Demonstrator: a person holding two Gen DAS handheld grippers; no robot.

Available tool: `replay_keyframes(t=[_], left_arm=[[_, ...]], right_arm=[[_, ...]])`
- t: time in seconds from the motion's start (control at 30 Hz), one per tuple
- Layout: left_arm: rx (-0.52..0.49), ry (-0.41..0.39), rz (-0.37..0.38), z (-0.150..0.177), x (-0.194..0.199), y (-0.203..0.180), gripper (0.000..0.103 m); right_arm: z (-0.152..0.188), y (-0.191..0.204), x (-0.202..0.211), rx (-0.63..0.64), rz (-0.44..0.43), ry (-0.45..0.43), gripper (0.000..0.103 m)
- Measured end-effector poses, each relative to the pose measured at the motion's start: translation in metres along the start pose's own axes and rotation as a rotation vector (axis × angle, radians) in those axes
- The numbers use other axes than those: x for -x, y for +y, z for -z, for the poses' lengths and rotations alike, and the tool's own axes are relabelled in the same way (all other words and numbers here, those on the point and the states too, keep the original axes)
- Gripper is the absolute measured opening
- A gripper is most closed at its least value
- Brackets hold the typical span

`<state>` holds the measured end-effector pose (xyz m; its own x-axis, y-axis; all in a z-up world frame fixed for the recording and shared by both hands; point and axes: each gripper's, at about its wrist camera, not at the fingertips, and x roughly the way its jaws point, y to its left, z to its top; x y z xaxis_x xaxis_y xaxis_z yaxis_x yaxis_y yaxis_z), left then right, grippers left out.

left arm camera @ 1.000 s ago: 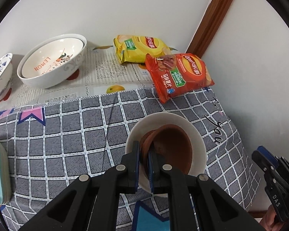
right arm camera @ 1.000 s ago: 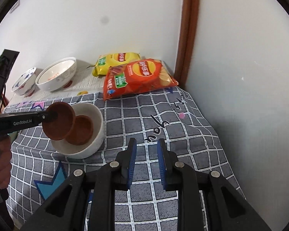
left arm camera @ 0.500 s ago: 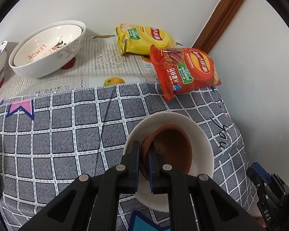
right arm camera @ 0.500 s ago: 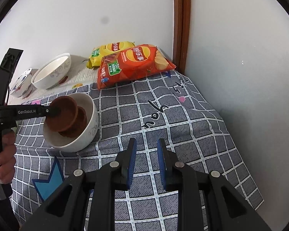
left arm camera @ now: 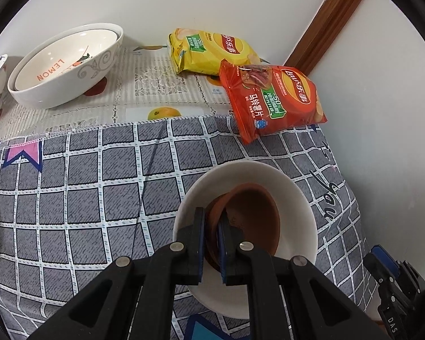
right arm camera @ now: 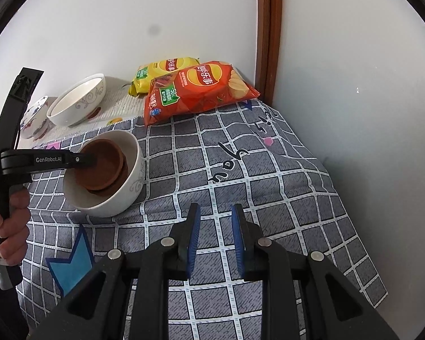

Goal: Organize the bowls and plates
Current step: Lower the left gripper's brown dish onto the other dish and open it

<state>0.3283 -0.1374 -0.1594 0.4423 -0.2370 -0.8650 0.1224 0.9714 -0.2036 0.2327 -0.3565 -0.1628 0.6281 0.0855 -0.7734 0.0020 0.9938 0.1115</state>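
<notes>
lowering a brown dish (left arm camera: pixel 252 221) into the white bowl (left arm camera: pixel 297 198) on the grey checked cloth (left arm camera: pixel 70 187), i have my left gripper (left arm camera: pixel 211 226) pinched tight on its near rim, and from the right wrist view it sits on a second brown dish (right arm camera: pixel 119 181) already nested there. to do this well i should level the dish so the rims line up, let it rest fully, then part the fingers only a little and back out along the rim without dragging it or tipping the bowl. my right gripper (right arm camera: pixel 214 240) hangs over the cloth with a narrow gap and nothing in it. more bowls, a lemon bowl (left arm camera: pixel 65 65) among them, wait by the wall beside two chip bags (left arm camera: pixel 272 99)
</notes>
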Motion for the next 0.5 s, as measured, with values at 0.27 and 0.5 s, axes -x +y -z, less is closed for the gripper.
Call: replay_keyframes(t=[0.27,0.5], left_arm=[[-0.008,-0.021,-0.002,0.0022,-0.0004,-0.0031,0.009],[-0.009,-0.023,-0.008,0.0018,-0.0005,-0.0029,0.009]], right_arm=[[0.0036,0.0001,-0.0006,0.005,-0.004,0.014,0.023],[0.0019,0.0026,0.0017,0.023,-0.005,0.017,0.024]])
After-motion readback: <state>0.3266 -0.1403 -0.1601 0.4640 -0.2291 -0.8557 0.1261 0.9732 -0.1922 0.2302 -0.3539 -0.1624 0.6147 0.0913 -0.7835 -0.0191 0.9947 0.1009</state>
